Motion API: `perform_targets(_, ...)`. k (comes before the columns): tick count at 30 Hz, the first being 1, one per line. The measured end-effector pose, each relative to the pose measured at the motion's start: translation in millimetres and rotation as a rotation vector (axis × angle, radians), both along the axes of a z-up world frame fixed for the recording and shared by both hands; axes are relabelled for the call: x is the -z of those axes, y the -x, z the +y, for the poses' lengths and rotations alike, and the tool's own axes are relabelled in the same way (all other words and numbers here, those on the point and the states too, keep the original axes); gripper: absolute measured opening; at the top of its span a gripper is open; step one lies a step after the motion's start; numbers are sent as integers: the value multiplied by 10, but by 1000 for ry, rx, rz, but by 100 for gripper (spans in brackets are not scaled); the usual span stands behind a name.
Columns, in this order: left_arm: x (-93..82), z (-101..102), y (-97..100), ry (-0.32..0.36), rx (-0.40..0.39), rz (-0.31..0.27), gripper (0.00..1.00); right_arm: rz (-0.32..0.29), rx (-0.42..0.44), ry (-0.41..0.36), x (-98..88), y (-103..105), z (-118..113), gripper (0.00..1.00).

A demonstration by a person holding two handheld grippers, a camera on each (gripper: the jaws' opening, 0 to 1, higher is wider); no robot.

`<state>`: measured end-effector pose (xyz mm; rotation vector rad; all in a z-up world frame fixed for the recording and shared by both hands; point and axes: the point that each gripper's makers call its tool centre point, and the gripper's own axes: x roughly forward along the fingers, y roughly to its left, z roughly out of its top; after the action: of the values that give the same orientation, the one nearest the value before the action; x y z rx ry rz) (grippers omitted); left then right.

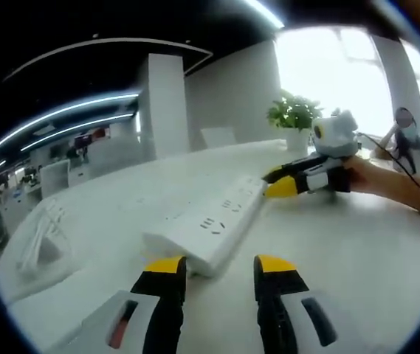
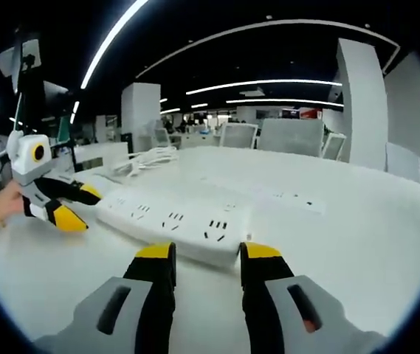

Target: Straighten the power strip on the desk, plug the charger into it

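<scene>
Facing each other across the white tabletop (image 1: 357, 243), the two grippers sit at opposite ends of the white power strip (image 1: 210, 221), which lies flat with its socket face up. The left gripper (image 1: 221, 269) has its yellow-tipped fingers parted, empty, and set just short of the strip's near end, the gap between them roughly as wide as that end. In the right gripper view the right gripper (image 2: 202, 258) stands the same way at the other end, fingers open and close to the strip's short edge without clearly touching it. Judging from this, the straightening step is in hand and neither end is gripped. The likeliest trouble is uneven pushing: if one gripper nudges its end before the other has hold, the light strip could pivot or skid on the smooth surface and end up more crooked. Fingers closing off-centre could also tip the strip onto its side. A coil of white cable (image 2: 147, 158) lies beyond the strip, and if that is its lead, it could drag and pull the strip back. I cannot pick out the charger with any confidence. A potted plant (image 1: 294, 118) stands far off.
</scene>
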<state>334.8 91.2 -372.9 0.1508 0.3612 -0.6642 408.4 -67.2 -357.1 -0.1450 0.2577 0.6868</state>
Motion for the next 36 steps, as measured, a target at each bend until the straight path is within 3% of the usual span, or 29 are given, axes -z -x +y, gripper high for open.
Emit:
perform_targets(12,-16,62,26,45,-17,14,31,-10,-2,28,7,80,19,29)
perform_targets(36,-12,111,100,16,-33,16,29,-21,14,55,11,205,14,25)
